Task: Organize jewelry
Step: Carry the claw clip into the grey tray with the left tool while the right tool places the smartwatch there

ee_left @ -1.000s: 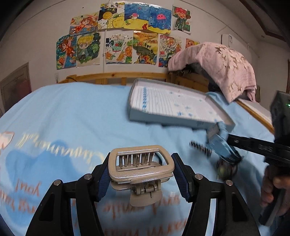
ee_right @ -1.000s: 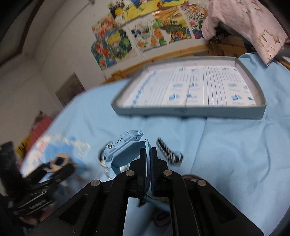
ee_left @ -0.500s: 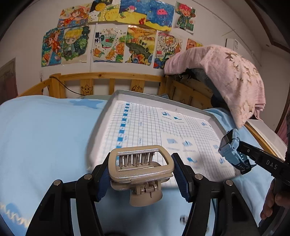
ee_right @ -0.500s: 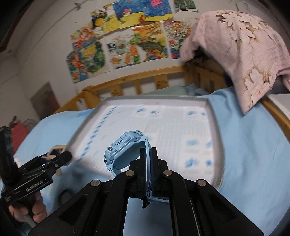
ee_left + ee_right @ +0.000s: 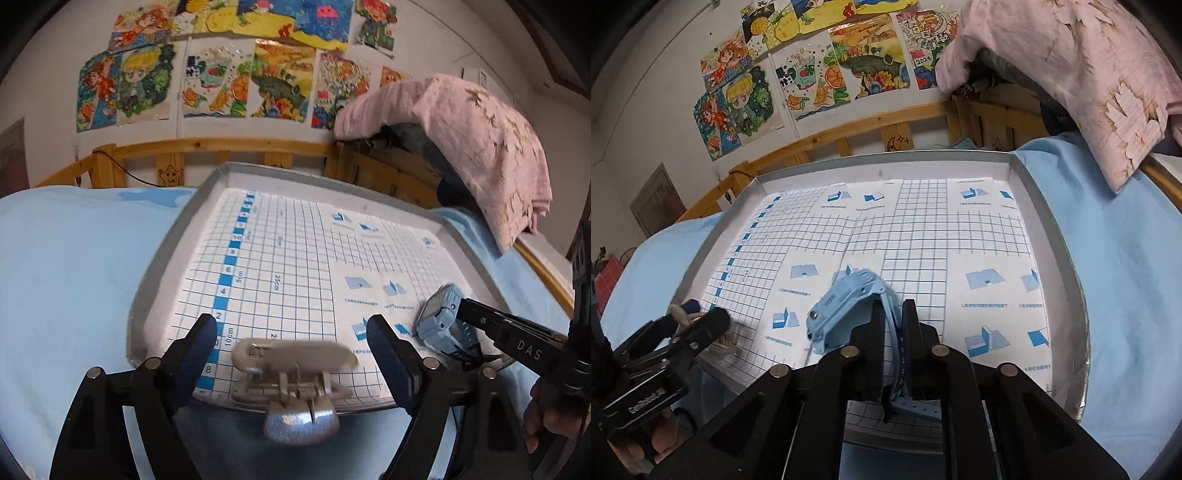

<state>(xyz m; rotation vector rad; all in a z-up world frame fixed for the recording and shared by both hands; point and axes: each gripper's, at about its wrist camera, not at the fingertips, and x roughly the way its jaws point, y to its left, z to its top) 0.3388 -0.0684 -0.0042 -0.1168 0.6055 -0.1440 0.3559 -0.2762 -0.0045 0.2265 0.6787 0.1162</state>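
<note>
Two tools share my work: the left tool gapes wide, its beige hair claw clip loose at the tray's six o'clock edge, while the right tool pinches the blue smartwatch's strap over the five o'clock corner, ready to set down.

On the arm of my right gripper I read "DAS", and my left gripper carries a white label too blurred to make out. The tray's grid sheet shows scale numbers 2, 4, 6, 8 and "10cm", "25cm". A wall drawing bears "2024".
</note>
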